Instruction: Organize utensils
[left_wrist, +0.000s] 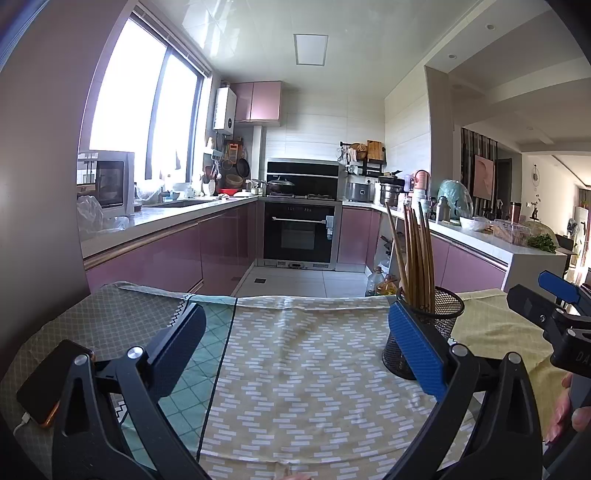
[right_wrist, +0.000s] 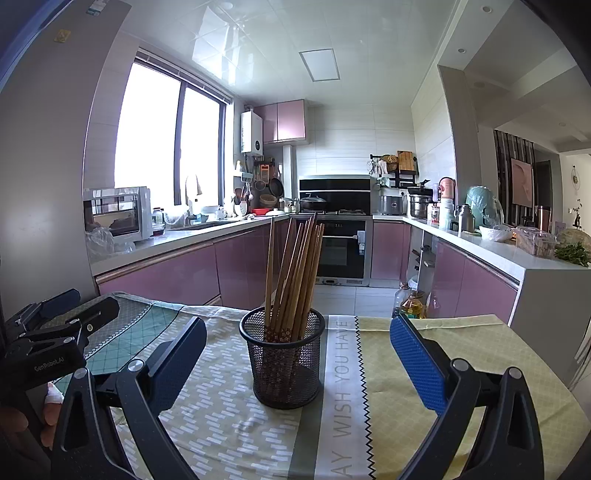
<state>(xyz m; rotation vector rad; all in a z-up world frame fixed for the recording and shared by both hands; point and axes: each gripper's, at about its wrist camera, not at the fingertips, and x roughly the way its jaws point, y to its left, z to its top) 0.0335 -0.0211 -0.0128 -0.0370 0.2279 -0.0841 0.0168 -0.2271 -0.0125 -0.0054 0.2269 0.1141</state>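
The table cloth is loose, so it can slide. On it stands the mesh cup, light and easy to tip. The chopsticks lean inside. Right gripper and left gripper are both wide, empty.

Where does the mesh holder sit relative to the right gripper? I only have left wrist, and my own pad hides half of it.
Observer: In the right wrist view the mesh holder stands upright on the cloth, centred in front of the right gripper. The jaws are wide open and touch nothing.
Operator: Anything loose beside it?
Observer: No loose utensils show there. There is only a printed strip on the cloth reading "WISH YOU HAVE", just right of the holder.
Operator: Chopsticks all in?
Observer: The chopsticks all stand in the holder, fanned out, with their patterned ends at the bottom.
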